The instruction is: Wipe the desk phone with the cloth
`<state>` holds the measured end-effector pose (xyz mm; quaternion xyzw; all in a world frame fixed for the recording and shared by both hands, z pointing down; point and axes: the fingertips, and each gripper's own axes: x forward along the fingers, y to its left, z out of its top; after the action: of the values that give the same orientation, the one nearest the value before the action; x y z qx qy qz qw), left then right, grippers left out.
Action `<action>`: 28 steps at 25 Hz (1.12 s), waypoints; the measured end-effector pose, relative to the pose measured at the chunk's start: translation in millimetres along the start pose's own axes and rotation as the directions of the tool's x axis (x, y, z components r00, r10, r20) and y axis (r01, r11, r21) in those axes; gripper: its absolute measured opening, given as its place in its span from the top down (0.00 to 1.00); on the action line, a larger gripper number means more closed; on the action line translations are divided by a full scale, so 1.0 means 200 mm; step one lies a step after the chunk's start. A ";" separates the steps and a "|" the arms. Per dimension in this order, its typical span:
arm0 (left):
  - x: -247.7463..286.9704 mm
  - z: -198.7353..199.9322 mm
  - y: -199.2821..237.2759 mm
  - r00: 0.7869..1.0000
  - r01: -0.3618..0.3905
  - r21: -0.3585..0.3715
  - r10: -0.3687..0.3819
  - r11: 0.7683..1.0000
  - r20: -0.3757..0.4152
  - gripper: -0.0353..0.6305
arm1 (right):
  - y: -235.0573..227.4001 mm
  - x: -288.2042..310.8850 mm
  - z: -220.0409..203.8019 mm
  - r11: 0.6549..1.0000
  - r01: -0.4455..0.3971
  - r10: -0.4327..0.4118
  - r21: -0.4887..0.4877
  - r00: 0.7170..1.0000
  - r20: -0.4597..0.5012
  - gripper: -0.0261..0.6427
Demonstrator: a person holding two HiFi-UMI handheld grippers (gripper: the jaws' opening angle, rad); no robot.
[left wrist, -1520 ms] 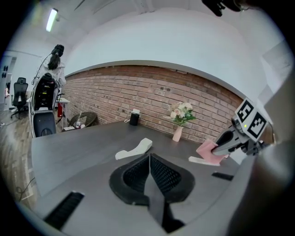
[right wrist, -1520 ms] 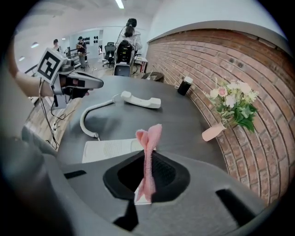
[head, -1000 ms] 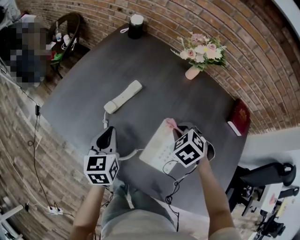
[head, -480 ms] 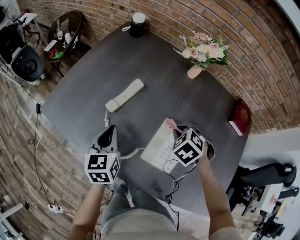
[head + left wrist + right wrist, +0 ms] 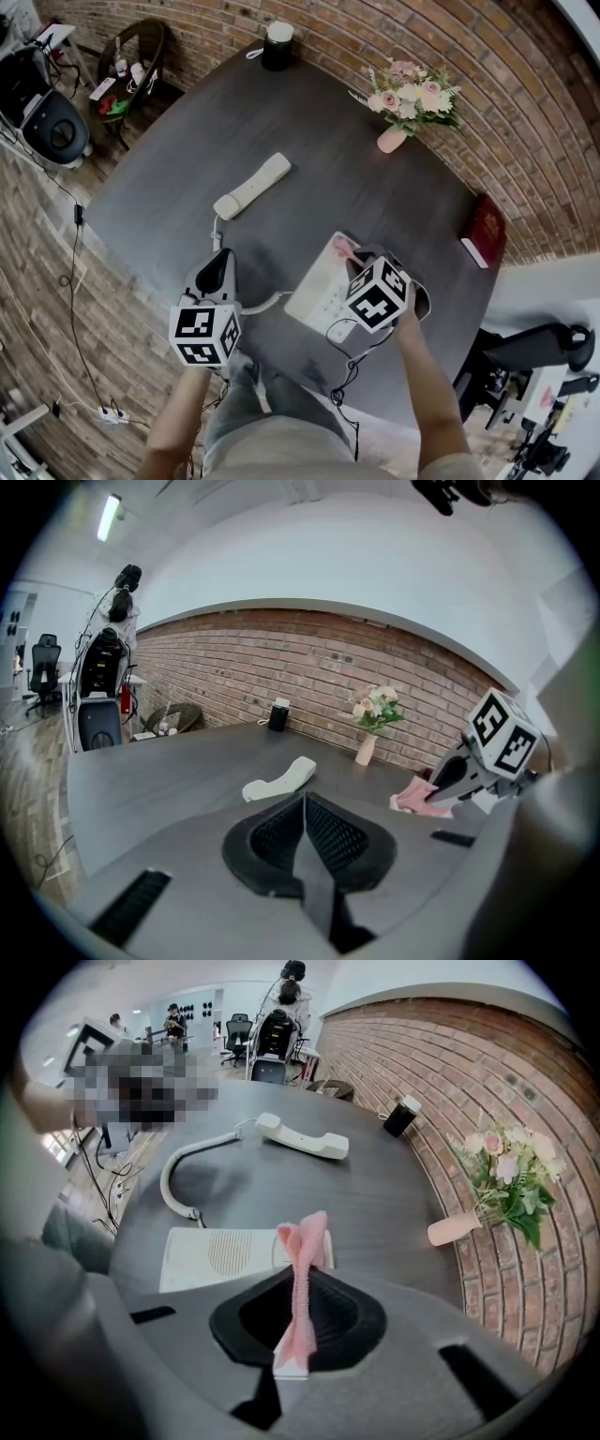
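Mid-task at a dark round table (image 5: 319,150): the right gripper (image 5: 354,255) has its jaws clamped on a pink cloth (image 5: 301,1269), pinched into a narrow upright strip. The cloth's free end sits at the far corner of the white desk phone base (image 5: 220,1258). The left gripper (image 5: 305,829) has its pads pressed together on nothing and hovers just beside the base, near the table's front edge.

The risks are judgements only. The base looks light and nothing steadies it, so a firm wipe could push it across the table or drag on the coiled cord (image 5: 178,1162). The cloth is also held by a thin fold, and rubbing could pull it out of the jaws. So little of it reaches the phone that most of the surface may be missed.

Only the right gripper view shows how the cloth is pinched, and the speaker grille on the base. The head view alone shows the whole layout: the handset (image 5: 251,187) lying well apart from the base, a vase of flowers (image 5: 405,103), a black cylinder (image 5: 277,47) and a red book (image 5: 484,232) at the far edges. The left gripper view gives the side angle, where the cloth appears to rest on the phone, though contact cannot be confirmed.
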<state>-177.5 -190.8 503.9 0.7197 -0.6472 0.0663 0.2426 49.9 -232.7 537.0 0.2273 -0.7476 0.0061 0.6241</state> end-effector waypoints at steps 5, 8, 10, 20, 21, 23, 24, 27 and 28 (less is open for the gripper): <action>-0.01 0.00 0.01 1.000 0.000 0.000 0.000 1.000 0.002 0.93 | 0.03 0.00 0.00 1.000 -0.010 0.010 -0.001 1.000 0.000 0.93; -0.02 0.00 0.00 1.000 0.000 0.000 0.000 1.000 0.002 0.93 | 0.05 0.00 0.00 1.000 -0.020 0.020 0.000 1.000 0.000 0.93; -0.02 -0.01 0.00 1.000 0.000 0.000 0.000 1.000 0.000 0.93 | 0.07 0.00 0.00 1.000 -0.029 0.029 0.001 1.000 -0.001 0.93; -0.05 -0.02 0.00 1.000 -0.001 0.000 0.001 1.000 -0.002 0.93 | 0.14 0.00 -0.01 0.998 -0.064 0.064 -0.005 0.998 -0.007 0.93; -0.05 -0.03 0.00 1.000 -0.001 0.000 0.001 1.000 -0.003 0.93 | 0.15 0.00 -0.01 0.998 -0.068 0.068 -0.005 0.998 -0.007 0.93; -0.06 -0.03 0.00 1.000 0.000 0.000 0.000 1.000 -0.003 0.93 | 0.17 0.00 -0.01 0.997 -0.074 0.074 -0.007 0.997 -0.007 0.93; -0.06 -0.03 0.00 1.000 0.000 0.000 0.000 1.000 -0.002 0.93 | 0.18 0.00 -0.01 0.997 -0.076 0.076 -0.007 0.997 -0.007 0.93; -0.07 -0.03 0.00 1.000 0.002 0.001 -0.002 1.000 -0.002 0.93 | 0.20 0.00 -0.02 0.997 -0.081 0.081 -0.007 0.997 -0.008 0.93; -0.08 -0.04 -0.01 1.000 0.002 0.001 -0.002 1.000 -0.002 0.93 | 0.21 -0.01 -0.02 0.996 -0.084 0.084 -0.007 0.996 -0.008 0.93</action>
<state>-177.3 -173.9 503.8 0.7203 -0.6463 0.0672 0.2427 39.1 -194.3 547.9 0.1935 -0.7539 0.0305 0.6271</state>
